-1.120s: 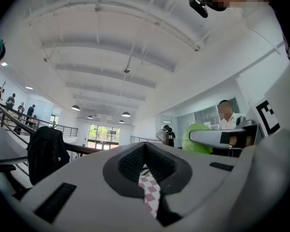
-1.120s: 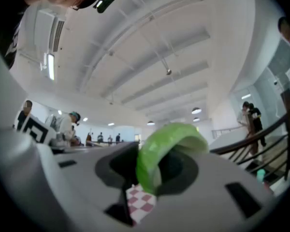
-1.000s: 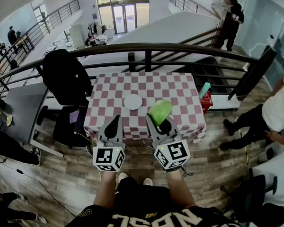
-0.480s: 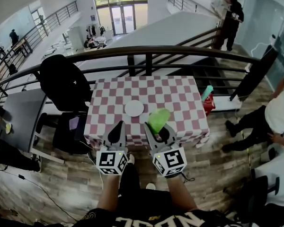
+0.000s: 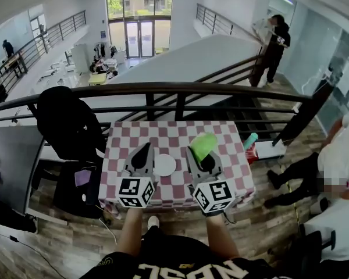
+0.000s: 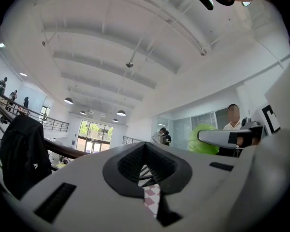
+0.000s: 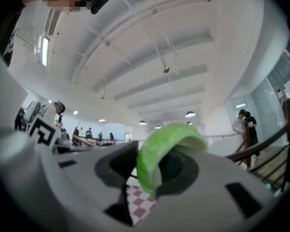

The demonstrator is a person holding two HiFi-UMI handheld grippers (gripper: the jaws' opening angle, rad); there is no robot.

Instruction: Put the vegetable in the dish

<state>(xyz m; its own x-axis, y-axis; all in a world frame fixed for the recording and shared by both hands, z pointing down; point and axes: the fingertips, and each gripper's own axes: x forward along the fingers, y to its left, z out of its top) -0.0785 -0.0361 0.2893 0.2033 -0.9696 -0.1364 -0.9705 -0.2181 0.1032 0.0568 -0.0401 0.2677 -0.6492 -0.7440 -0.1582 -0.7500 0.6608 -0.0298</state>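
Note:
A green leafy vegetable (image 5: 201,145) sticks up out of my right gripper (image 5: 202,154), which is shut on it; in the right gripper view the green vegetable (image 7: 166,151) curls between the jaws. The white round dish (image 5: 164,165) lies on the red-and-white checkered table (image 5: 174,138), between the two grippers and just left of the right one. My left gripper (image 5: 141,156) is shut and holds nothing; it hangs over the table's near left part. In the left gripper view the vegetable (image 6: 202,139) shows at the right, and the left gripper (image 6: 146,168) has its jaws together.
A dark railing (image 5: 163,89) runs behind the table. A black chair with a jacket (image 5: 64,124) stands to the left. A red crate with a teal bottle (image 5: 250,144) sits at the table's right. A seated person (image 5: 331,167) is at the far right.
Both grippers have moved forward over the table and now flank the dish. The vegetable stays in the right gripper.

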